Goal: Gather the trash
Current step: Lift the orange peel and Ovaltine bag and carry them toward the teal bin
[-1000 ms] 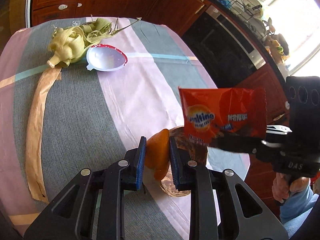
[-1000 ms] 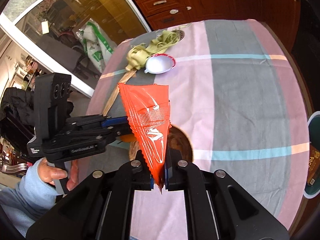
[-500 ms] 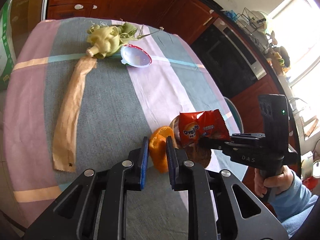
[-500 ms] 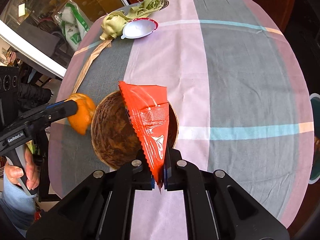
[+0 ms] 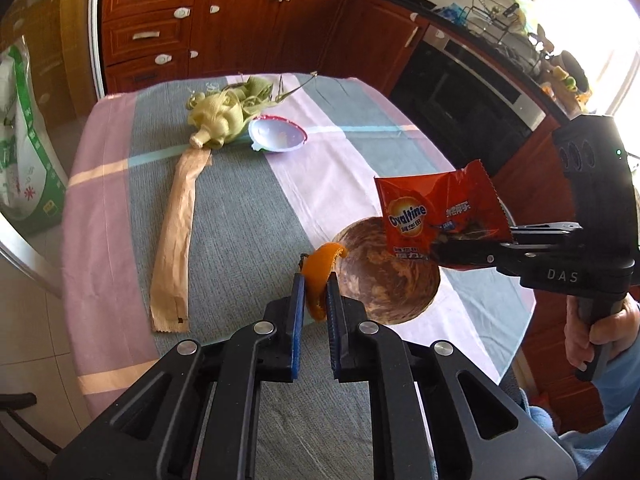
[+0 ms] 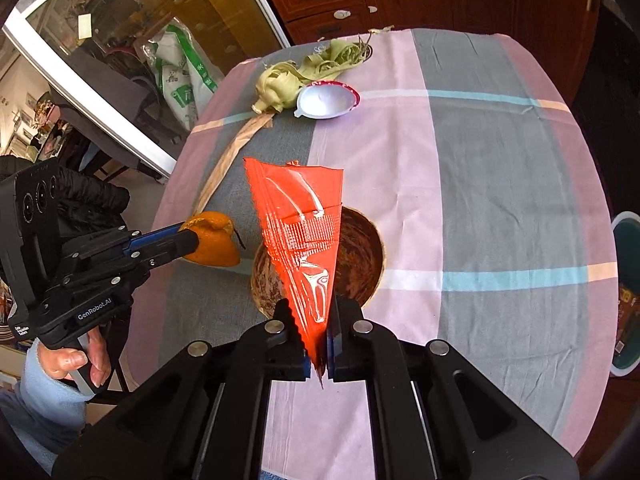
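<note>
Your left gripper (image 5: 314,292) tilts steeply down, its jaws just closing tight on the curled orange peel (image 5: 319,276), held above the striped tablecloth (image 5: 248,216) at 9 o'clock of the round brown wooden bowl (image 5: 390,276). Your right gripper (image 6: 320,344) also angles down, clamped on the red Ovaltine snack wrapper (image 6: 298,236) over the bowl. Since half a second ago, the wrapper sits higher above the bowl, and the peel has lifted slightly.
</note>
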Available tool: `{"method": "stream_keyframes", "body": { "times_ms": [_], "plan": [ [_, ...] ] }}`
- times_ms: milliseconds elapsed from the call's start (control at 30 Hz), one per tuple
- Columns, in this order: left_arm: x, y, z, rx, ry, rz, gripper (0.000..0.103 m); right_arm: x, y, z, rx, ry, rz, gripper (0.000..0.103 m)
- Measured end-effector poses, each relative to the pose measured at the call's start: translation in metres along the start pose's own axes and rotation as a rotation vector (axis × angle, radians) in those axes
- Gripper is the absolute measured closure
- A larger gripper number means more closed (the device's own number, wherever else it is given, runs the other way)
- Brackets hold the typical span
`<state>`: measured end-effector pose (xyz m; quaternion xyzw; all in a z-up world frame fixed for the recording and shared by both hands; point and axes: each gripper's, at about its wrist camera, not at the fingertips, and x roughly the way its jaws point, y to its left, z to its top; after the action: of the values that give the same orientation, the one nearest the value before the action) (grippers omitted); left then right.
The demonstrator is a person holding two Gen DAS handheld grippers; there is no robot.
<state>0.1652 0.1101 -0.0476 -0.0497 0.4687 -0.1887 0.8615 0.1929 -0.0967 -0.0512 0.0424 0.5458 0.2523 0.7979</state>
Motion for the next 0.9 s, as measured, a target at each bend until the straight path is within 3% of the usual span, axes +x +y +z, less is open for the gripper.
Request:
{"method": "stream_keyframes", "body": {
  "times_ms": [200,433,667,900],
  "plan": [
    [-0.016,-0.028,0.014,0.066,-0.047,0.027,0.092,-0.026,-0.010,-0.003,0.019,-0.060,0.019,0.098],
    [-0.010,-0.075,0.036,0.124,-0.060,-0.008,0.092,-0.057,-0.044,-0.012,0.083,-0.134,0.028,0.098],
    [0.020,-0.143,0.064,0.204,-0.055,-0.074,0.092,-0.101,-0.101,-0.028,0.181,-0.227,0.003,0.098],
    [0.071,-0.232,0.091,0.309,-0.022,-0.159,0.092,-0.148,-0.184,-0.054,0.310,-0.306,-0.087,0.098]
  ]
}}
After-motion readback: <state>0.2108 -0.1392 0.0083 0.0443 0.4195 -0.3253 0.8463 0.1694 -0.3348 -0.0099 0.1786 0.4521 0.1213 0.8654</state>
